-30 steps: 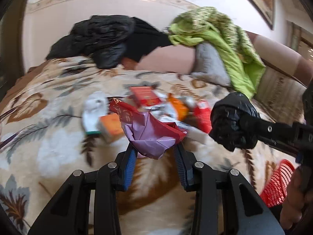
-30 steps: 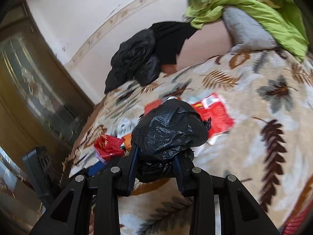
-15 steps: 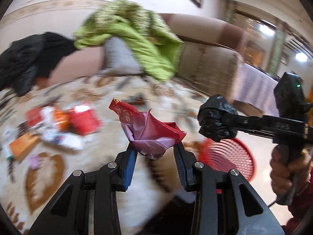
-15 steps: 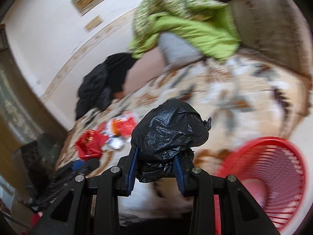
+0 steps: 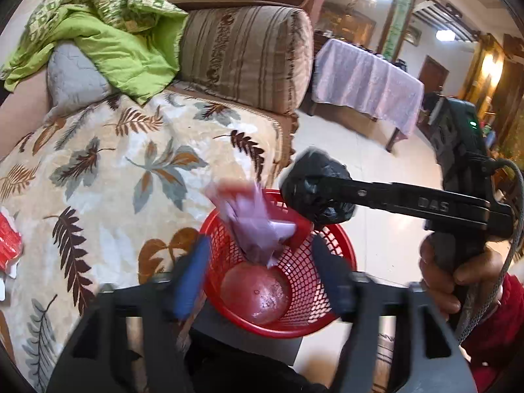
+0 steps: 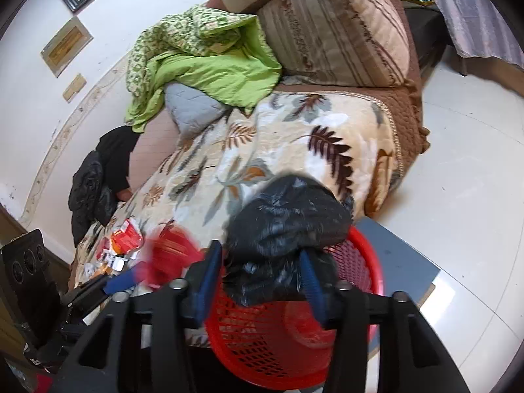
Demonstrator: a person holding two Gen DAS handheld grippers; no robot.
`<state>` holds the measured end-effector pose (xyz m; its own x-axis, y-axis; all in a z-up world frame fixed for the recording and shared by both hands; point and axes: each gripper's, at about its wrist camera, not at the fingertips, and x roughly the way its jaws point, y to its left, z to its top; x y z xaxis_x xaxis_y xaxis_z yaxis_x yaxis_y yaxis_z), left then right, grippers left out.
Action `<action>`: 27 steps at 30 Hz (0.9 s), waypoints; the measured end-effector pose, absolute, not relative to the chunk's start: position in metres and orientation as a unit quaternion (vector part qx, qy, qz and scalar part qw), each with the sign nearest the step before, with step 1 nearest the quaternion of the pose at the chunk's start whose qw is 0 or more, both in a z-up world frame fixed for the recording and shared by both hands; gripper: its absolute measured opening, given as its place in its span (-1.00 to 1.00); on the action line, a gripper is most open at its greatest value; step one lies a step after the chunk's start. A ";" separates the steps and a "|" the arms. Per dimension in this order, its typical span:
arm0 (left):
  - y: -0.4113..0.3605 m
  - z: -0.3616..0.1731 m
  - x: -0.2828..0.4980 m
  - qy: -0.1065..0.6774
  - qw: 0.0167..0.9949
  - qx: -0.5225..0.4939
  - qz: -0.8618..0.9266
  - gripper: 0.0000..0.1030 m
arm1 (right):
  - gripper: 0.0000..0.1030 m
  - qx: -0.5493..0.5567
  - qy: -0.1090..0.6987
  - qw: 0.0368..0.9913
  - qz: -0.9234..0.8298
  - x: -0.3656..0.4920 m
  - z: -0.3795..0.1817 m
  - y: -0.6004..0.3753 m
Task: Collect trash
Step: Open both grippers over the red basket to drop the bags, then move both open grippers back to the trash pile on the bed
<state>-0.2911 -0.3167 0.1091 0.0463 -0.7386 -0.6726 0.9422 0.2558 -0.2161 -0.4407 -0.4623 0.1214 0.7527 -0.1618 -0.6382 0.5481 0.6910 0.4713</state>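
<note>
My left gripper (image 5: 262, 271) is open above the red mesh basket (image 5: 340, 252). The red and purple wrapper (image 5: 255, 226) is blurred, free between the spread fingers, over the basket's mouth. My right gripper (image 6: 258, 278) is shut on a crumpled black plastic bag (image 6: 288, 219) and holds it over the near rim of the basket (image 6: 366, 258). The bag also shows in the left wrist view (image 5: 314, 186), at the basket's far rim. The wrapper shows as a red blur in the right wrist view (image 6: 170, 255).
The basket stands on the floor by the sofa's leaf-patterned blanket (image 5: 114, 170). More wrappers (image 6: 124, 239) lie on the blanket at the left. A green quilt (image 6: 209, 65) and striped cushion (image 5: 245, 52) sit behind. A cloth-covered table (image 5: 366, 78) stands beyond.
Both grippers swung right from the blanket to above the red basket. My left gripper opened and the wrapper left its fingers. The right gripper still holds the black bag.
</note>
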 end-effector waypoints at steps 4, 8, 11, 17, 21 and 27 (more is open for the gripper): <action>-0.308 0.112 -0.288 0.356 0.712 0.131 -0.591 0.32 | 0.05 0.331 0.283 0.876 -0.208 -0.444 0.125 -0.464; -0.290 0.117 -0.279 0.352 0.729 0.120 -0.575 0.33 | 0.06 0.332 0.278 0.881 -0.190 -0.438 0.129 -0.456; -0.267 0.120 -0.269 0.347 0.751 0.114 -0.550 0.34 | 0.07 0.331 0.278 0.886 -0.168 -0.427 0.133 -0.442; -0.212 0.123 -0.245 0.340 0.791 0.103 -0.498 0.34 | 0.08 0.305 0.300 0.896 -0.118 -0.387 0.136 -0.402; -0.170 0.120 -0.219 0.342 0.815 0.084 -0.460 0.35 | 0.08 0.280 0.319 0.902 -0.072 -0.348 0.137 -0.366; -0.095 0.106 -0.163 0.358 0.855 0.021 -0.375 0.35 | 0.08 0.232 0.348 0.909 -0.006 -0.290 0.137 -0.311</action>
